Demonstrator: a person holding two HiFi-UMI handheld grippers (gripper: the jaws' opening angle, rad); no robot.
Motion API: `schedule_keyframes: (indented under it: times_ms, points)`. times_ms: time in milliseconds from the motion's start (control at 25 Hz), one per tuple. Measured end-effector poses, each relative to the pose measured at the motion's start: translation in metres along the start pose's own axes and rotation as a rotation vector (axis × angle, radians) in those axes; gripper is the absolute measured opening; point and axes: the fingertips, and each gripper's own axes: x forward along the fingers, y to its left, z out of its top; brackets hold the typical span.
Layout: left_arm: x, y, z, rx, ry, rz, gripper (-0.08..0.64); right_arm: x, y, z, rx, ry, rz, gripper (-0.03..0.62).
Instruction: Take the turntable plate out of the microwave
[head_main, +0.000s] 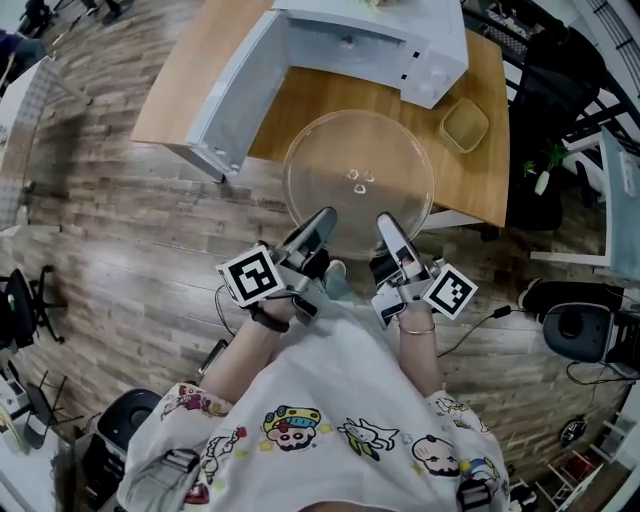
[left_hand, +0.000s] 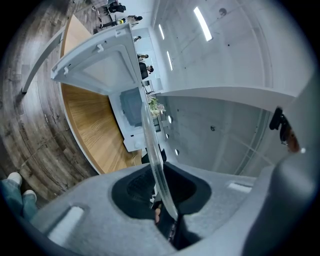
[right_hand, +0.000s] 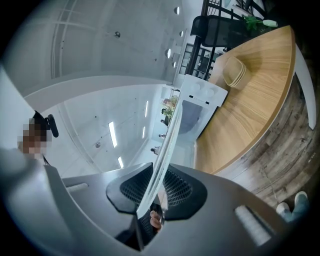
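**Two holds on one rim: fragile, slippery load**

We are judging the round clear glass turntable plate (head_main: 360, 160) as stiff, fairly heavy for how thin it is, smooth enough to slip, and likely to break if dropped or knocked on an edge. The rim is the only sensible place to take it, ideally at two spaced points so it is not tipping.

That is what we are seeing. The left gripper (head_main: 318, 228) and the right gripper (head_main: 392, 232) are each pinching the near rim side by side, with the jaws only partly apart and the pads pressing on the glass. In the left gripper view the plate (left_hand: 152, 145) is running edge-on between the jaws of that gripper (left_hand: 162, 197). The right gripper view is showing the same thing, with the plate (right_hand: 167, 145) in its gripper (right_hand: 152, 192).

The plate is sitting fully outside the white microwave (head_main: 370, 45), in front of its open door (head_main: 235, 95). It is lying roughly level over the light wooden table (head_main: 200, 70), and its near edge is overhanging towards the person. We are not able to tell whether it is touching the wood.

The plate is looking transparent and shallow with a raised lip. Small moulded hub marks are showing at its centre, and no cracks are showing. A small tan square container (head_main: 465, 125) is sitting near its right side, apart from it.
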Motion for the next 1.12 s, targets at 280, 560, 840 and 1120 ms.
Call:
schedule_keyframes:
  times_ms: [280,560,840,1120]
  points:
    - [0.0,-0.003,0.013,0.002,0.0,-0.008,0.046,0.013,0.004,0.0,-0.009,0.008,0.006,0.074]
    - [-0.002,-0.003,0.019,0.014,0.006,-0.011,0.046,0.019,0.004,-0.003,-0.02,0.023,0.003,0.08]
    - [0.004,-0.006,0.021,0.01,0.013,-0.019,0.046,0.021,0.006,0.003,-0.026,0.016,0.006,0.08]
    - [0.008,-0.008,0.024,0.014,0.019,-0.02,0.046,0.023,0.007,0.008,-0.045,0.027,0.002,0.083]
